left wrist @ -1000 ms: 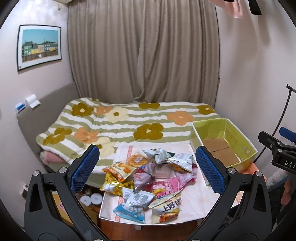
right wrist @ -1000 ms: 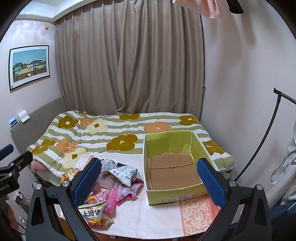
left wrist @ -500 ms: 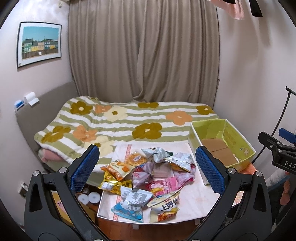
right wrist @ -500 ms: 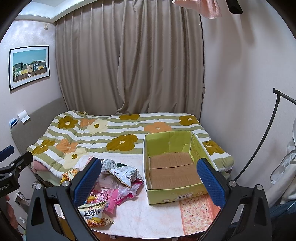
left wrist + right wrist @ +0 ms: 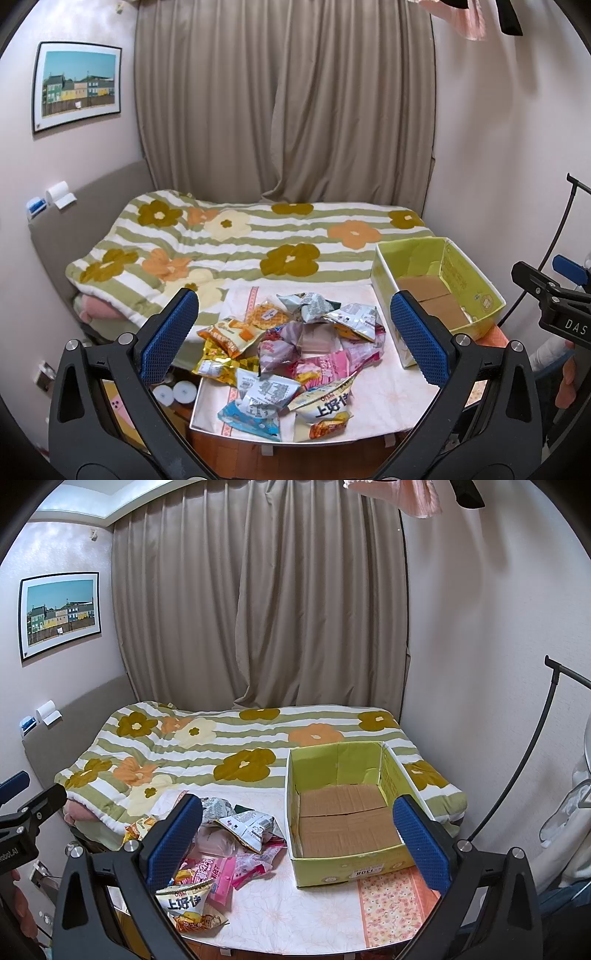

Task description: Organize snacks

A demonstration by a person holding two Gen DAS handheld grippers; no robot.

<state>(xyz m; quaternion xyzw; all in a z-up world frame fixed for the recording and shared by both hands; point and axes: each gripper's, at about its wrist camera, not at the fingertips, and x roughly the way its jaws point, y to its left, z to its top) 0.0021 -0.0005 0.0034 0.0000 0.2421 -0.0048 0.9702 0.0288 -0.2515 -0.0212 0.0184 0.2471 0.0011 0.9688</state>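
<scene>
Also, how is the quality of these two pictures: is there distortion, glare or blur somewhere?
Left wrist view: strong fisheye bending, dark corners; the curtain bulges; the foil snack packets show small glints, and they stay sharp. Right wrist view: the same bending, the wall picture leans; light is soft and even, the green box is clear, with no glare or blur.
</scene>
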